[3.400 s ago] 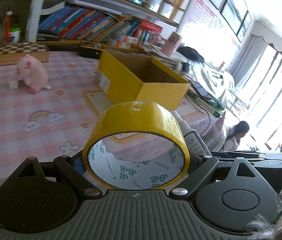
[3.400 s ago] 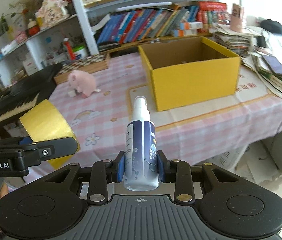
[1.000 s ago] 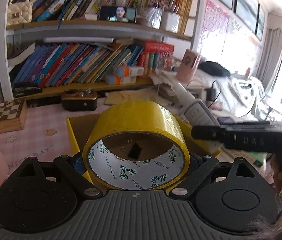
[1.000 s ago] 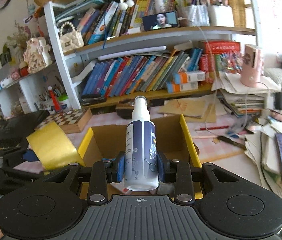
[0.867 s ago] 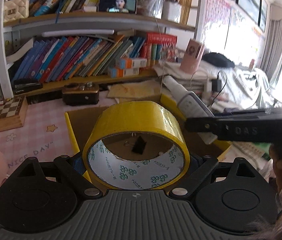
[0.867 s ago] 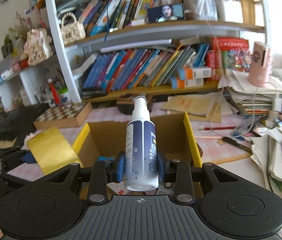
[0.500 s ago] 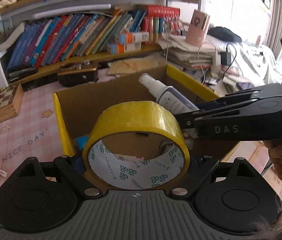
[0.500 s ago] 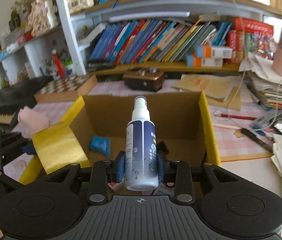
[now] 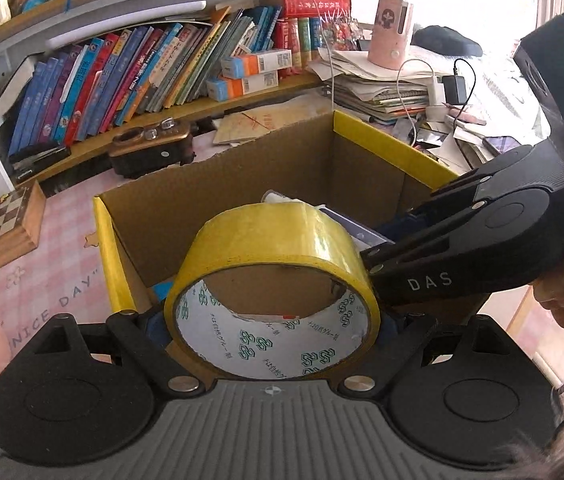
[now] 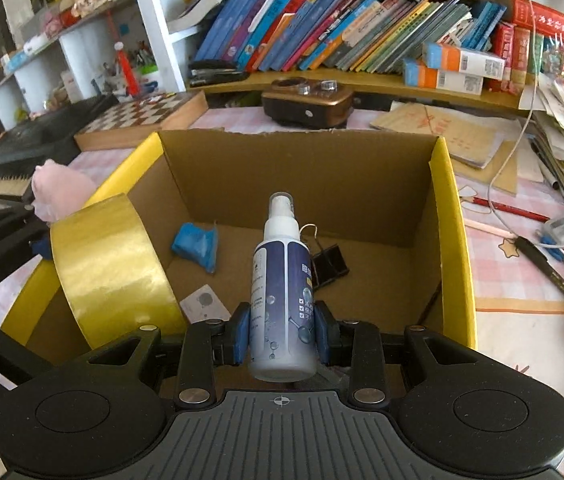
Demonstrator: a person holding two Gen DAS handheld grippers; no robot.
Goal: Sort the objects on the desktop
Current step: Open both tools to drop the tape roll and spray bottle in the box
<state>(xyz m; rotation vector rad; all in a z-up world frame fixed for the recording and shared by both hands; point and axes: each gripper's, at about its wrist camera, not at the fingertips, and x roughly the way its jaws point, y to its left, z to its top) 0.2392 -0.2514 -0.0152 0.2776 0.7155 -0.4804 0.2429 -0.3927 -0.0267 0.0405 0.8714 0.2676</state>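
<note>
Bookshelf [image 10: 362, 32] ahead of the gripper; chessboard [image 10: 142, 118] ahead-left; radio [image 10: 308, 102] beyond; paper stack [image 9: 378, 88] ahead-right.

Yellow tape roll [image 9: 278, 240], navy-and-white spray bottle [image 10: 282, 292], possibly checked pink tablecloth [image 9: 42, 272].

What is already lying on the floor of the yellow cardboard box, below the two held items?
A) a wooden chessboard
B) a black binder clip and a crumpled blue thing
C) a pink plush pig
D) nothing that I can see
B: the right wrist view shows a black binder clip and a crumpled blue thing on the floor of the yellow cardboard box, beyond the white and blue spray bottle and the yellow tape roll.
</note>
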